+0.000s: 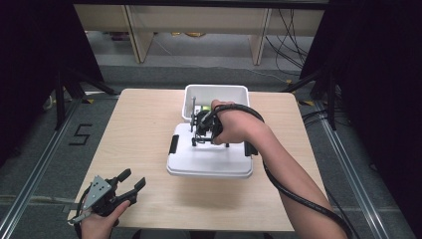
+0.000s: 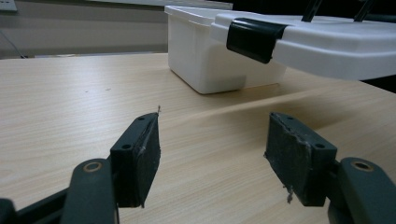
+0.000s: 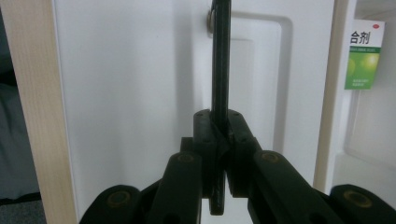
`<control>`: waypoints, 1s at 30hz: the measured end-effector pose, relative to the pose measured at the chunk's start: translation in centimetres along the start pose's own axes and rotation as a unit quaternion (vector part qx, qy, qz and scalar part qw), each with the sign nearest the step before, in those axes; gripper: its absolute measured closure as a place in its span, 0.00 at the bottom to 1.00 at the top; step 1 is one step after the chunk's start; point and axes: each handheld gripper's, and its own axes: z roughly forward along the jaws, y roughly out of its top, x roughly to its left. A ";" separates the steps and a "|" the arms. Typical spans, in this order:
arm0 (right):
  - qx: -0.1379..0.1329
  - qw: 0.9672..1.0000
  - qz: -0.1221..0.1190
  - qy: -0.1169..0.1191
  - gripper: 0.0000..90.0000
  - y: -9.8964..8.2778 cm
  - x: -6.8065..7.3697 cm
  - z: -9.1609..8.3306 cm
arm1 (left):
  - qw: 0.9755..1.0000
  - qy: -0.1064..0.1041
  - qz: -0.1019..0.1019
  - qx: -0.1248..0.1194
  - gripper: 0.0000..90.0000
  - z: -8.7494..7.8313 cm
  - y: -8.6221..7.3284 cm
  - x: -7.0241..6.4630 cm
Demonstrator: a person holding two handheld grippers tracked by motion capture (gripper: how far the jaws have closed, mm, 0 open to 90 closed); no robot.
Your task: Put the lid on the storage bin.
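Fingers [image 3: 205, 135] of the right gripper [image 3: 219, 140] clamp a thin black wrench [image 3: 220, 70] mid-shank; stiff, slim metal likely pivots. Left gripper [image 2: 212, 149] rests wide open, empty.

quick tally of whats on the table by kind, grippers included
white open bin: 1
white lid with black latches: 1
flat black tool clamped upright in the right gripper: 1
green and white packet in the bin: 1
grippers: 2, counting the left gripper, jaws apart over bare wood
total: 6
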 end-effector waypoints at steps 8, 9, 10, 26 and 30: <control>-0.002 1.000 -0.004 -0.009 0.95 -0.1 -0.5 -1.0 | 1.000 -0.001 0.000 0.000 0.38 0.0 0.0 0.0; -0.001 1.000 -0.002 -0.012 0.95 -0.1 -0.5 -1.0 | 1.000 -0.001 0.000 -0.001 0.38 0.0 0.0 0.0; -0.002 1.000 -0.003 -0.014 0.95 -0.1 -0.5 -1.0 | 1.000 -0.003 0.000 -0.002 0.38 0.1 0.0 0.0; -0.009 1.000 -0.007 -0.023 0.95 -0.3 -1.7 -1.3 | 1.000 0.000 0.001 0.000 0.38 -0.1 0.0 0.1; -0.008 1.000 0.006 -0.026 0.95 -0.4 -2.0 -1.6 | 1.000 -0.004 0.000 -0.007 0.38 0.1 0.0 0.1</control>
